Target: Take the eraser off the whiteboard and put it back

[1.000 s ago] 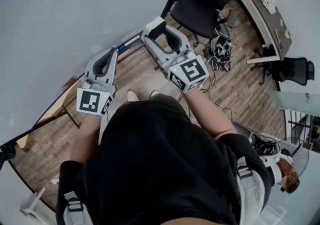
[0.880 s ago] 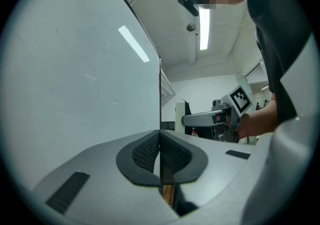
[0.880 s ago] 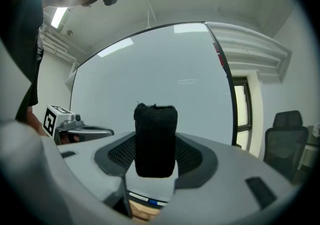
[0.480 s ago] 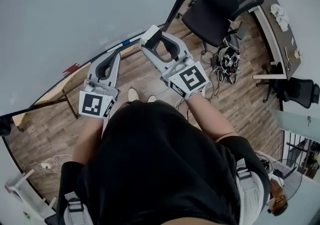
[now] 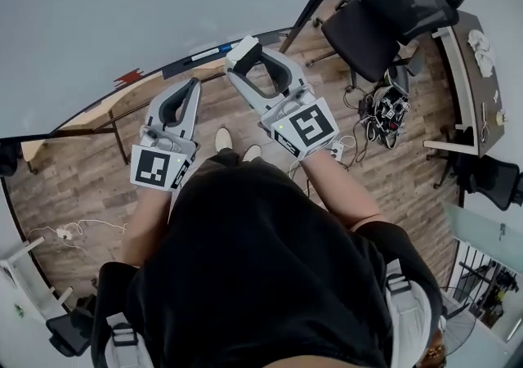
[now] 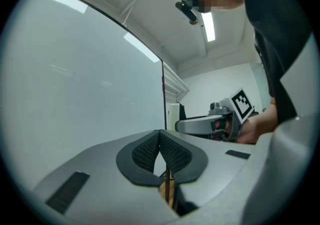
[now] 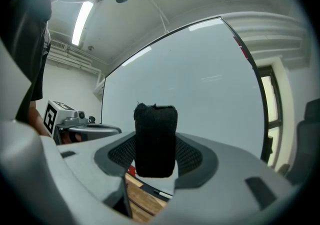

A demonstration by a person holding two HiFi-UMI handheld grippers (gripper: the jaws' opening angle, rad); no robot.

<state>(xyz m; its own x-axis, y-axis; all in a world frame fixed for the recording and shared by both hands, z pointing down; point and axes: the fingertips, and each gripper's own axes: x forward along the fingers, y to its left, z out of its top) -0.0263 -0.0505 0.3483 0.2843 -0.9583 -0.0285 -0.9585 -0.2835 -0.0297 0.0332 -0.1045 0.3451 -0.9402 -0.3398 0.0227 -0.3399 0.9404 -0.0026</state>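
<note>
A black felt eraser (image 7: 155, 139) stands upright between the pads of my right gripper (image 7: 156, 156), which is shut on it. In the head view the eraser (image 5: 242, 48) shows a white back and sits at the tip of the right gripper (image 5: 248, 57), close to the lower edge of the whiteboard (image 5: 122, 6). My left gripper (image 5: 193, 84) is just to its left, pointing at the board. Its pads (image 6: 172, 154) meet with nothing between them. The whiteboard (image 7: 200, 99) fills the background of both gripper views.
A marker (image 5: 204, 54) lies on the ledge at the board's lower edge, with a red patch (image 5: 129, 76) further left. A black office chair (image 5: 392, 15), a tangle of cables (image 5: 388, 105) and a desk (image 5: 470, 72) stand at the right on the wooden floor.
Both grippers have moved left along the board's lower edge, away from the chair. The eraser stays in the right gripper. The left jaws stay shut.
</note>
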